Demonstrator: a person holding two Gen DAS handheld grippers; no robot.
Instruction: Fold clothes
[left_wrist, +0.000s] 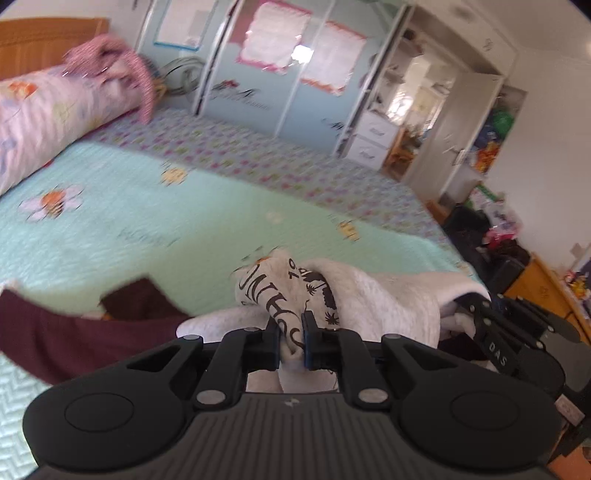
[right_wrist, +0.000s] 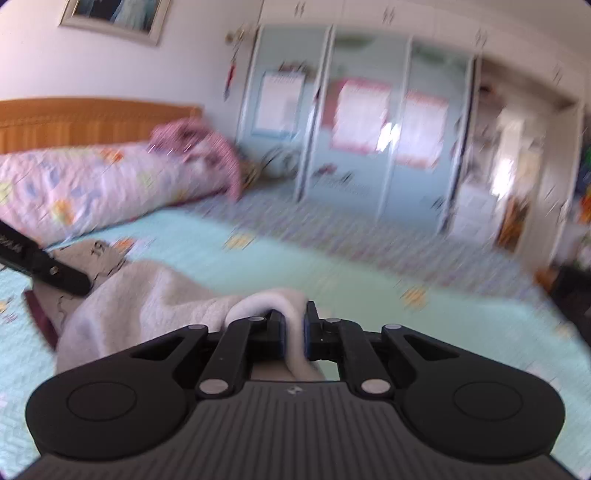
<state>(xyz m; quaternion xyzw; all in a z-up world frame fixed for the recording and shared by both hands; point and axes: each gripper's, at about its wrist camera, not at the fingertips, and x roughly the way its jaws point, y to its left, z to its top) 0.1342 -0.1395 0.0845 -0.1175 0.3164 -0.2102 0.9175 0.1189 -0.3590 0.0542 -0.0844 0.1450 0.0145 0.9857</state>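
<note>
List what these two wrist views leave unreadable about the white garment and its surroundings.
- White printed garment: full lettering unreadable, left wrist view; folds and the left claw hide it.
- Its lower edge: both views, behind the claw bodies.
- Maroon garment: type unclear, cut off at the left edge.
- Wardrobe posters: motion-blurred, right wrist view.

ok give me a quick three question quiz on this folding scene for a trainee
1. True or false: both grippers are shut on the same pale garment.
2. What colour is the clothing lying to the left of the pale garment in the left wrist view? A) maroon B) yellow C) blue
3. What surface is the folding done on?

Key
1. True: the left gripper and right gripper each pinch the pale garment.
2. A: the maroon clothing.
3. The bed with its mint quilt.
</note>
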